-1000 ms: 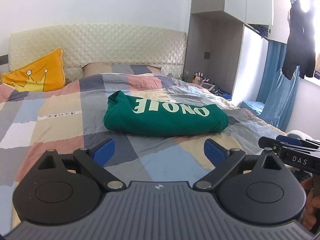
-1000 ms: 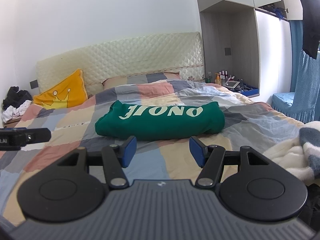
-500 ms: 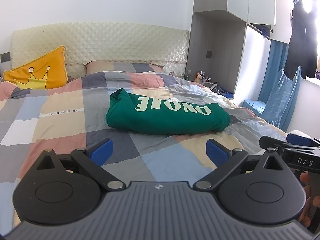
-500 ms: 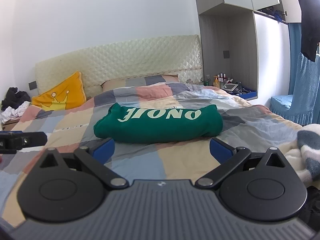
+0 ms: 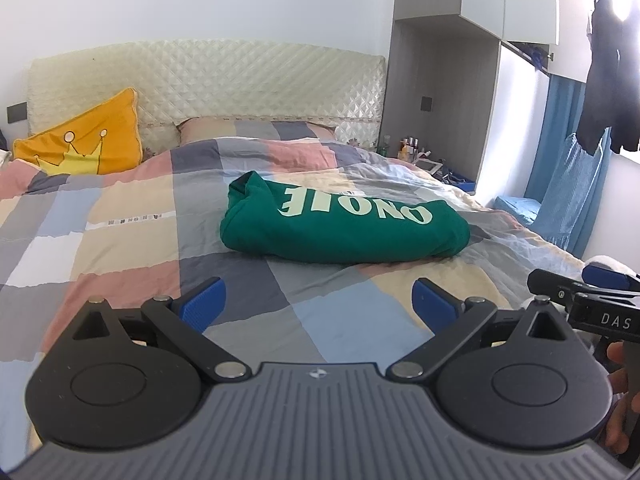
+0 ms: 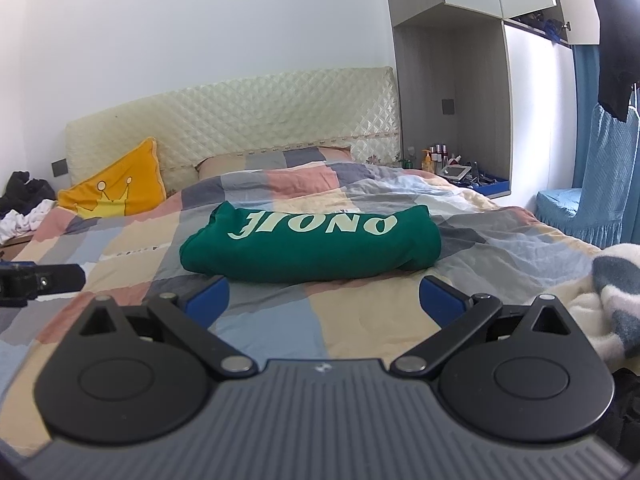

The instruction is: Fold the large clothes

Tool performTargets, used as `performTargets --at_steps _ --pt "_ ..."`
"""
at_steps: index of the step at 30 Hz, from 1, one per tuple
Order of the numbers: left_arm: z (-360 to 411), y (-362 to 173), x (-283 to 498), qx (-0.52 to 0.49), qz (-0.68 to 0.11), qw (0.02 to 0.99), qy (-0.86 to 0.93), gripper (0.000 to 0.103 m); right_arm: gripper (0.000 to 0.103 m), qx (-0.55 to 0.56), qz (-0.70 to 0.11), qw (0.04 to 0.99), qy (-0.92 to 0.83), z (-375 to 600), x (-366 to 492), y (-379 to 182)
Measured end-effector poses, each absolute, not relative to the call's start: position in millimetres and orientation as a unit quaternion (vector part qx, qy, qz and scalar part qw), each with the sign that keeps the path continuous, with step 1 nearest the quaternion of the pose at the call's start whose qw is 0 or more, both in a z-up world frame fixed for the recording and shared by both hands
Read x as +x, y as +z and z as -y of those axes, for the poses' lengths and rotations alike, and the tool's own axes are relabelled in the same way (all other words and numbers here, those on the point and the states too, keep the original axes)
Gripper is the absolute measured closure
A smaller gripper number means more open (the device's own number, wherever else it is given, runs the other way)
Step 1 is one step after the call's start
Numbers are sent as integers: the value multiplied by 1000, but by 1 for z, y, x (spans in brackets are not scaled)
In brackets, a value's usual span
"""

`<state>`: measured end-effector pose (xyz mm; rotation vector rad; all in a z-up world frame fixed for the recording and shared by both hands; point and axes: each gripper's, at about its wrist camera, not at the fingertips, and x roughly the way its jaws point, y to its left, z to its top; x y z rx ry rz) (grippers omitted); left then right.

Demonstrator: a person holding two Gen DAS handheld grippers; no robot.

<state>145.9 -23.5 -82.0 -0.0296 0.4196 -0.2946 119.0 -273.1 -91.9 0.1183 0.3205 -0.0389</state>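
Observation:
A green sweatshirt [image 5: 344,222] with pale lettering lies folded into a thick rectangle in the middle of the checked bedspread [image 5: 120,240]; the right wrist view shows the sweatshirt [image 6: 312,240] too. My left gripper [image 5: 320,304] hovers over the bed in front of it, open, nothing between its blue pads. My right gripper [image 6: 326,298] stands open just short of the sweatshirt's near edge, also with nothing between its pads. Each gripper shows at the edge of the other's view: the right gripper [image 5: 592,292] at the far right, the left gripper [image 6: 40,280] at the far left.
A yellow crown cushion [image 5: 84,140] leans on the quilted headboard [image 5: 208,80] at the left. A grey wardrobe niche with bottles [image 6: 440,156] stands right of the bed. A striped fluffy blanket [image 6: 608,292] lies at the bed's right edge. Blue curtains [image 5: 568,184] and dark hanging clothes [image 5: 608,80] are at the far right.
My right gripper's jaws have spread from partly open to fully wide. Both grippers stay in place and the sweatshirt has not moved.

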Motion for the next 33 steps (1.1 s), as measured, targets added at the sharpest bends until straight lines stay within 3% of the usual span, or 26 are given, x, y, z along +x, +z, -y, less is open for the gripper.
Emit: performTargets --at_steps 33 --pt "24 -88 150 -15 -217 965 -144 2 0 58 -161 985 -24 276 119 -95"
